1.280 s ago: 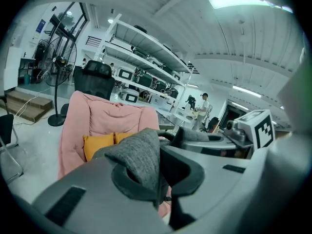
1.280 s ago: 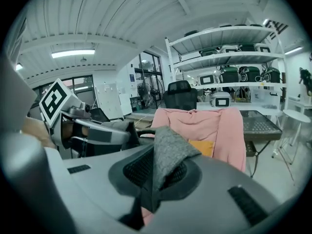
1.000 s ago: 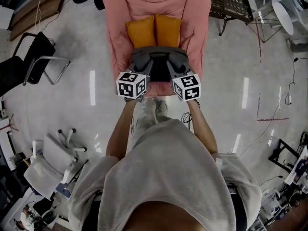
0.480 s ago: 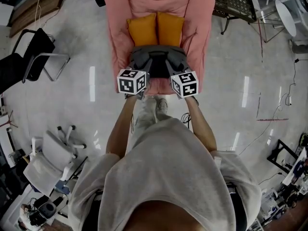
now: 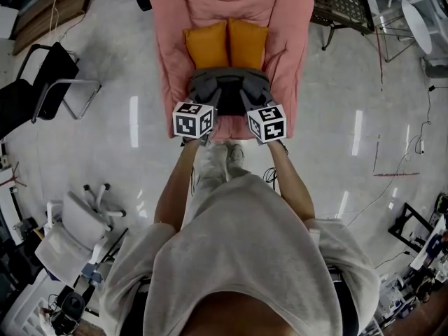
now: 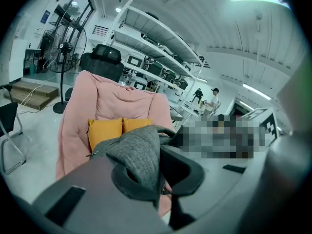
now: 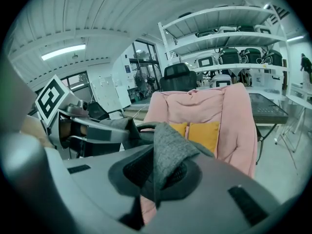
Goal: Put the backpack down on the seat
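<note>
Left gripper [image 6: 145, 175] and right gripper [image 7: 156, 173] each pinch a top fold of the soft grey fabric backpack [image 5: 204, 87]. It looks limp and likely sags between them, so hold the top edge. Pink cushioned armchair [image 5: 168, 61] is just ahead.

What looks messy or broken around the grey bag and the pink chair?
Nothing stands out. The grey fabric backpack is held level at the pink padded armchair, with the left gripper and the right gripper each shut on a fold of it. The two orange cushions stand neatly side by side behind it.
</note>
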`<state>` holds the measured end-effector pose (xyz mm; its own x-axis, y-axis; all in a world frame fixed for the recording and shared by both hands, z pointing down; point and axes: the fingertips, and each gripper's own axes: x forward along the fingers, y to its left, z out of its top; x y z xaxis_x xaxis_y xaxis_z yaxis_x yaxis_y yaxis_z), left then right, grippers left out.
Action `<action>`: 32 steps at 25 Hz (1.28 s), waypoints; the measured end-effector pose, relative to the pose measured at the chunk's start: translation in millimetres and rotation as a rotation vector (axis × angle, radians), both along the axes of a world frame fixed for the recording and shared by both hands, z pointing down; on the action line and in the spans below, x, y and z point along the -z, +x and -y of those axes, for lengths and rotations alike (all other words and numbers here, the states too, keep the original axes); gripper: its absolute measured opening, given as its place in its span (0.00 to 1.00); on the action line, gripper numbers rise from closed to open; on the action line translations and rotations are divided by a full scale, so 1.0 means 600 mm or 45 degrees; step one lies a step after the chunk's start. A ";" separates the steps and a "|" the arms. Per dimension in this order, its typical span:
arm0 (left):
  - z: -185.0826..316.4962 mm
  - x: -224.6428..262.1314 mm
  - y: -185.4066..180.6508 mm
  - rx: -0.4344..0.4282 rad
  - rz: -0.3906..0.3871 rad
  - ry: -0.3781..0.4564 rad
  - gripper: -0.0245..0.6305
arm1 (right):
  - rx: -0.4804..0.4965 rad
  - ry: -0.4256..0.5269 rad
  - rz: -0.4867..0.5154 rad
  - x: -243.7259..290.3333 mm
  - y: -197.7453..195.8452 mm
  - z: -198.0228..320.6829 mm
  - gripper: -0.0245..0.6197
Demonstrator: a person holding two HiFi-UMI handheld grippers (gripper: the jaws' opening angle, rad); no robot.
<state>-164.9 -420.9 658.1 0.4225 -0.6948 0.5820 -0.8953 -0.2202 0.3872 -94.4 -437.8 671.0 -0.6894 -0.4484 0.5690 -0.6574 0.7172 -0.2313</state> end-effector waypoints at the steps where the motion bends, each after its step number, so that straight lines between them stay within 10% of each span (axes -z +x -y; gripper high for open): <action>1: 0.002 -0.002 0.000 -0.002 0.000 -0.001 0.08 | 0.001 -0.002 -0.001 -0.002 -0.001 0.001 0.08; 32: 0.189 -0.088 -0.055 -0.052 -0.018 -0.065 0.08 | -0.007 -0.057 -0.041 -0.088 -0.065 0.191 0.08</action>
<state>-197.8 -534.1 710.9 0.4585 -0.6462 0.6100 -0.8803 -0.2363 0.4114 -133.2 -552.2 724.1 -0.6682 -0.4254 0.6104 -0.6686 0.7032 -0.2418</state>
